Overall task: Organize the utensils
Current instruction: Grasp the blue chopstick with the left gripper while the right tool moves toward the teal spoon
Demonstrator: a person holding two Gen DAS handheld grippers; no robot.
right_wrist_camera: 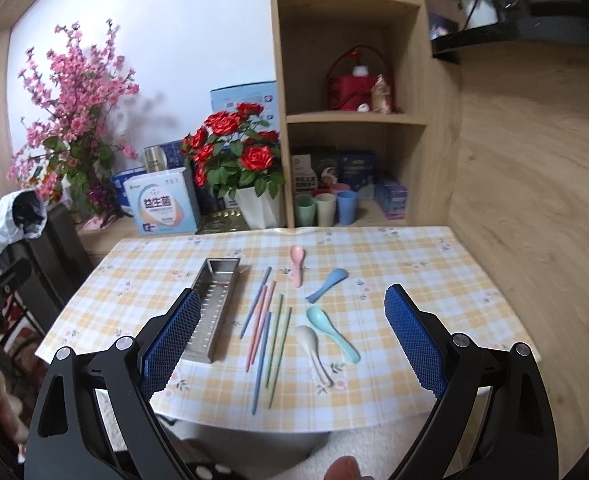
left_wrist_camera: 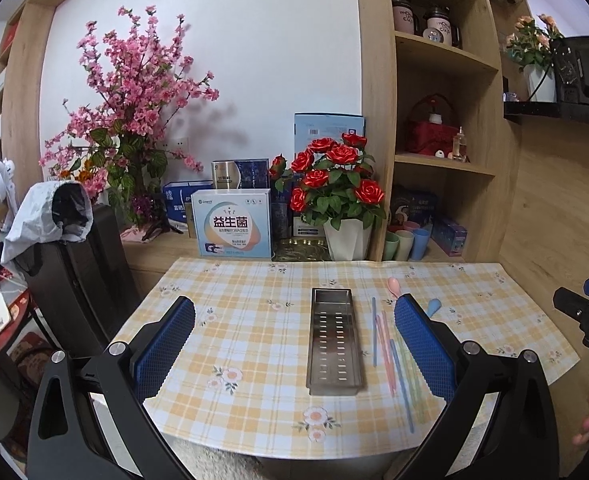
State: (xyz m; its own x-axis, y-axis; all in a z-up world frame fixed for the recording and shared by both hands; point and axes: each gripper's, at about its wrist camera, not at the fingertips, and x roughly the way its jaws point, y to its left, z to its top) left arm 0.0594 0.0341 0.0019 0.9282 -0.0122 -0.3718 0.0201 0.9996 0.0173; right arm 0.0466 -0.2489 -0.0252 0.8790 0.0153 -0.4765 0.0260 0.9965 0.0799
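Both the left gripper [left_wrist_camera: 294, 320] and right gripper [right_wrist_camera: 290, 312] are hovering wide apart, gripping nothing, above the steel tray [right_wrist_camera: 214, 304], chopsticks [right_wrist_camera: 264, 320] and spoons [right_wrist_camera: 326, 330].

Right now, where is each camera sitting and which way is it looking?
Left wrist view: sits on the left gripper, open above the near table edge, facing the metal tray; the right gripper shows at the right edge.
Right wrist view: sits on the right gripper, open, facing the chopsticks and spoons.
Both show the tray, the chopsticks and the checked tablecloth.
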